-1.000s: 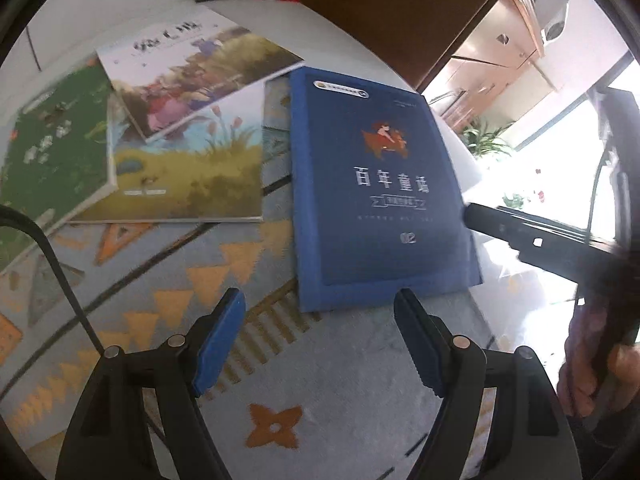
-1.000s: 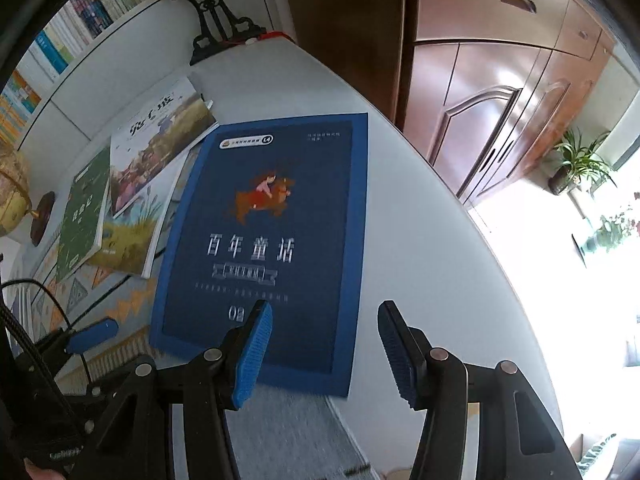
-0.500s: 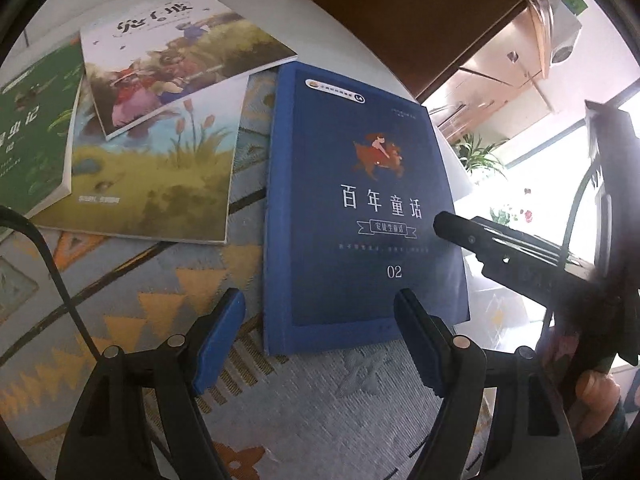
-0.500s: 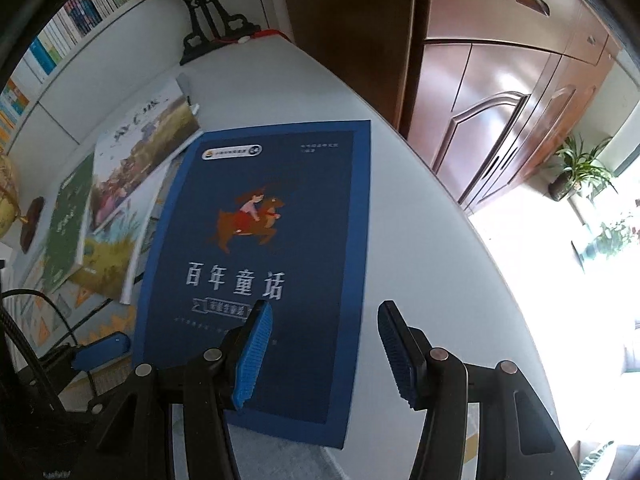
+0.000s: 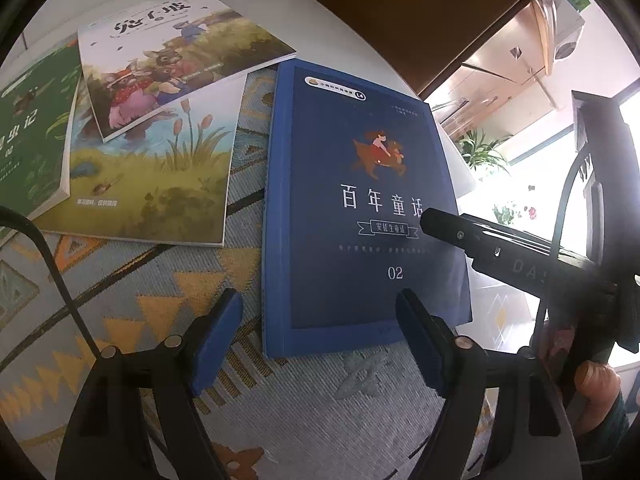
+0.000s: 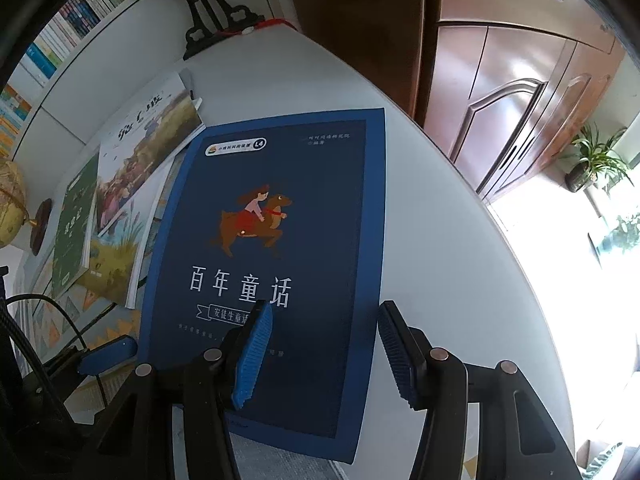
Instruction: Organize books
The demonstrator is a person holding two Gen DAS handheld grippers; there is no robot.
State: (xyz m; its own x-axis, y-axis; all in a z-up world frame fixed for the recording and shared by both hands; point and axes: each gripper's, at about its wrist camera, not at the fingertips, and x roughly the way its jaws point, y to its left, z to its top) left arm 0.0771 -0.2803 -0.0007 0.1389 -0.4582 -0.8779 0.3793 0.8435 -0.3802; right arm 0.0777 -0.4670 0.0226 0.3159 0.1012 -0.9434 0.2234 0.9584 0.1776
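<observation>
A dark blue book (image 5: 360, 200) lies flat, partly on a patterned cloth and partly on the white table. My left gripper (image 5: 316, 320) hovers just above its near edge. The jaws are opening and the pads touch nothing. My right gripper (image 6: 325, 312) is open over the same blue book (image 6: 272, 240). It straddles the book's right edge low down, one finger over the cover and one over the table. In the left wrist view a finger (image 5: 460, 232) of it reaches in from the right. A rabbit picture book (image 5: 172, 52), a reed picture book (image 5: 152, 184) and a green book (image 5: 32, 132) overlap at the left.
The patterned cloth (image 5: 160, 300) covers the near left of the white round table (image 6: 440, 240). A black ornament stand (image 6: 208, 20) sits at the far edge and a globe (image 6: 8, 200) at the left. Wooden cabinets (image 6: 500, 100) and a potted plant (image 6: 592, 160) stand beyond.
Both grippers have come closer to the blue book, which now looks larger. The right gripper sank over the book's lower right part. The left jaws widened slightly.
</observation>
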